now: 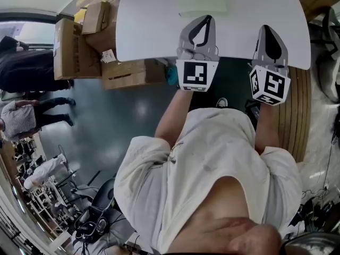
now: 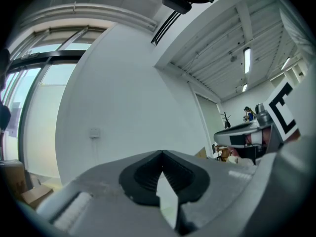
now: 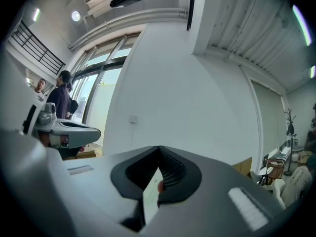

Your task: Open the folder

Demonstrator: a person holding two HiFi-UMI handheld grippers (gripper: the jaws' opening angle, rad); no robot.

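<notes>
Folder (image 1: 202, 0): pale green, lying flat at the far middle of the white surface (image 1: 149, 20), clear of both grippers.

Nearest the camera: wearer's pale shirt and both forearms, reaching forward.

Left gripper (image 1: 207, 19): tips over the near part of the surface, in line with the folder and short of it. Jaws pressed together at the tips, nothing pinched.

Right gripper (image 1: 264, 28): alongside, also just past the near edge. Jaws likewise met at the tips, nothing gripped.

Containers: cardboard boxes (image 1: 68, 49) stacked on the floor (image 1: 122, 121) against the left edge of the surface, one low box partly beneath it. Contents not visible.

Surroundings: wooden slatted panel (image 1: 298, 116) below the right corner. Office chair (image 1: 98, 209) and people (image 1: 26, 118) well off to the left.

Obstructions: nothing lying between gripper tips and folder.

Edges and room: bare white surface to either side of the folder. Rounded corners at left and right. Ahead in both gripper views, a plain white wall (image 2: 123, 107).
</notes>
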